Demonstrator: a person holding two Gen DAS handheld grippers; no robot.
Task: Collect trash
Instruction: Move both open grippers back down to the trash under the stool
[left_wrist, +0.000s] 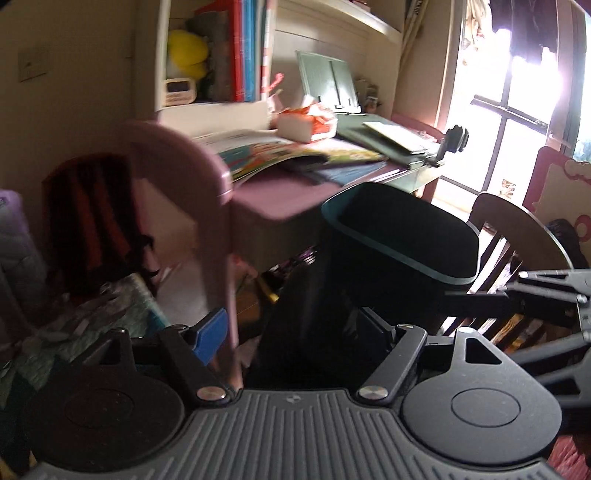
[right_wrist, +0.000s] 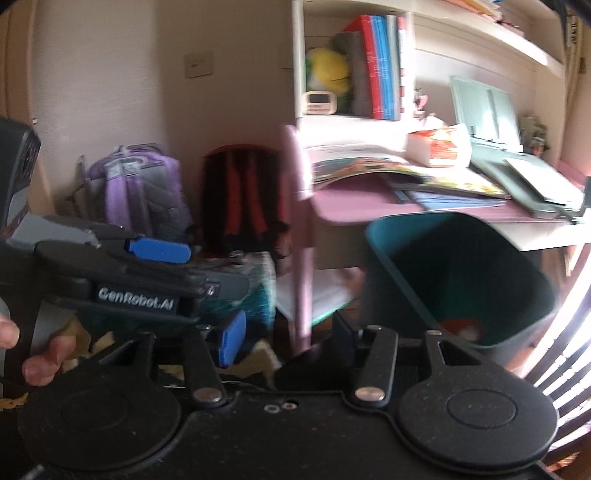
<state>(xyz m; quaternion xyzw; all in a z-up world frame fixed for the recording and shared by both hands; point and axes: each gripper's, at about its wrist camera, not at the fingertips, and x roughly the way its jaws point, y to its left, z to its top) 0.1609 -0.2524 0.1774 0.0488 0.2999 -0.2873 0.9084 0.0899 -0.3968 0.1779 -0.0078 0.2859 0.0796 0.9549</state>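
A teal trash bin stands on the floor in front of the pink desk, with orange and white trash at its bottom. In the left wrist view the bin looms dark just beyond my left gripper. That gripper is open, and nothing is between its blue pad and the other finger. My right gripper is open and empty too, low and left of the bin. The left gripper shows at the left of the right wrist view, and the right gripper at the right of the left wrist view.
Open picture books, an orange-and-white tissue pack and grey folders lie on the desk. A purple backpack and a red-and-black one lean by the wall. A wooden chair stands to the right. Clutter covers the floor at left.
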